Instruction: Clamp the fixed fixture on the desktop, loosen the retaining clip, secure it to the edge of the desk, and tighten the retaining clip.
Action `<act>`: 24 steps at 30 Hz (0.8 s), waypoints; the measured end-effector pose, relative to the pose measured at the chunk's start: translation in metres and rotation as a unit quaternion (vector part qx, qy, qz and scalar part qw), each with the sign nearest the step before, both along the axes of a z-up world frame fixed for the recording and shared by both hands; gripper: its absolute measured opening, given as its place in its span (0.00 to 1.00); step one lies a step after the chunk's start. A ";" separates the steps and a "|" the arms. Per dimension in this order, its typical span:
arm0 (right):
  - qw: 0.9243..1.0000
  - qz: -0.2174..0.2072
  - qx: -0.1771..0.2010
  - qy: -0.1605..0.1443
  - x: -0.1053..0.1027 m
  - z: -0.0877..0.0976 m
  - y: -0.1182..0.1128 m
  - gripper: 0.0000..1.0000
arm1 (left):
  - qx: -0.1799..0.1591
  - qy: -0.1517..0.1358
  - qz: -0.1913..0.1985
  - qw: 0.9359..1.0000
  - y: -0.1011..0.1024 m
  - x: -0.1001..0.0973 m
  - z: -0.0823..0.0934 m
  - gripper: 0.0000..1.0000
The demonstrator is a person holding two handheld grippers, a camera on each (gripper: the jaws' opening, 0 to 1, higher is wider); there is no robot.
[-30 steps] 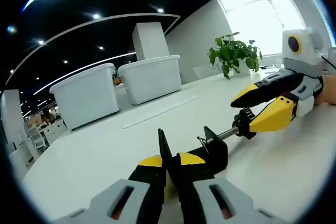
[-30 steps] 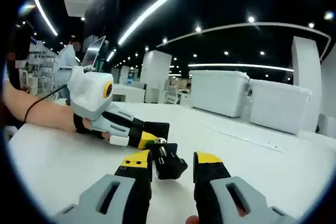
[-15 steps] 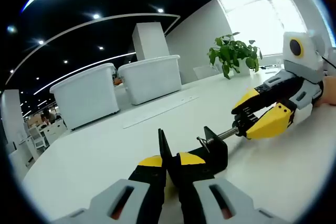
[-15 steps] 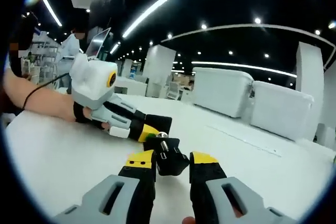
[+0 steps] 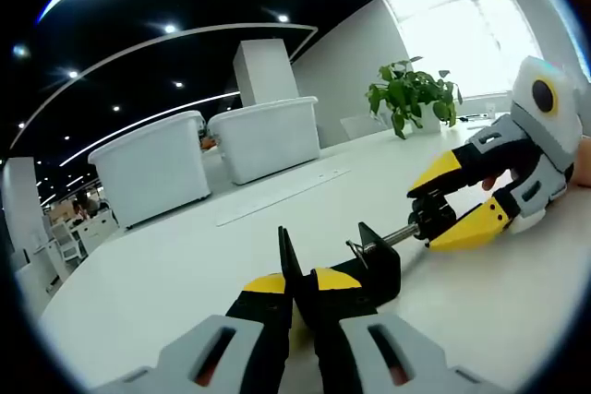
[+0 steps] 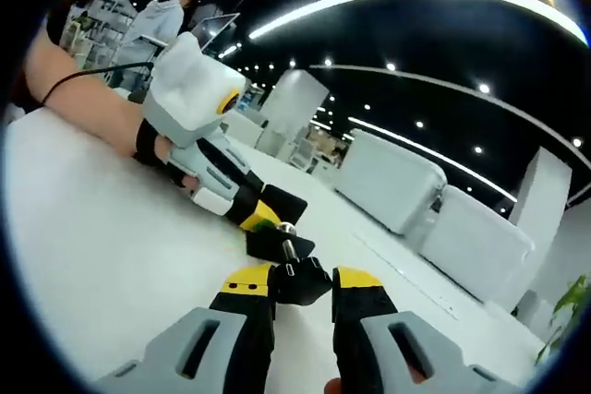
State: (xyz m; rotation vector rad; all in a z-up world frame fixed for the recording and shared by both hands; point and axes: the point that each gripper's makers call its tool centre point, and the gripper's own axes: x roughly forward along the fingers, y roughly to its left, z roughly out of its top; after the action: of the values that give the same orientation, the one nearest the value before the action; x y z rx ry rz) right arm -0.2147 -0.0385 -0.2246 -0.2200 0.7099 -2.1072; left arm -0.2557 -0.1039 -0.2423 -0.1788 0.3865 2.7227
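Observation:
A black clamp fixture (image 5: 374, 269) rests on the white table (image 5: 166, 274), and my left gripper (image 5: 300, 283) is shut on its frame. Its threaded screw runs right to a black knob (image 5: 428, 217). My right gripper (image 5: 436, 213) comes in from the right with its yellow-tipped jaws closed around that knob. In the right gripper view the knob (image 6: 297, 281) sits pinched in my right gripper (image 6: 300, 280). Beyond it lies the clamp body (image 6: 275, 242), held by the left gripper (image 6: 263, 217) in a person's hand.
Two white bins (image 5: 152, 168) (image 5: 268, 136) stand at the table's far side, with a potted plant (image 5: 411, 94) to the right. A forearm (image 6: 83, 103) lies across the table on the left. A person (image 6: 152, 25) stands far behind.
My right gripper has rolled around the knob, and the right gripper view has tilted with it. The left gripper and the clamp body have stayed put.

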 end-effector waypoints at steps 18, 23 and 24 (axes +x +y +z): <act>0.995 -0.008 0.058 0.076 -0.006 0.000 0.001 0.24 | 0.000 0.000 0.002 1.000 0.002 -0.001 0.000 0.08; 0.999 0.000 -0.041 -0.028 -0.005 0.011 0.005 0.24 | 0.000 0.000 -0.001 1.000 0.001 -0.003 -0.001 0.08; 0.996 0.000 -0.071 -0.057 -0.006 0.014 0.008 0.24 | 0.000 0.000 -0.001 1.000 0.001 -0.003 -0.001 0.08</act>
State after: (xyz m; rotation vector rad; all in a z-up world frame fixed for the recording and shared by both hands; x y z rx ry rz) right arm -0.2209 -0.0307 -0.2108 -0.1755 0.4941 -2.1539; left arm -0.2587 -0.1024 -0.2430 -0.1793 0.3871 2.7208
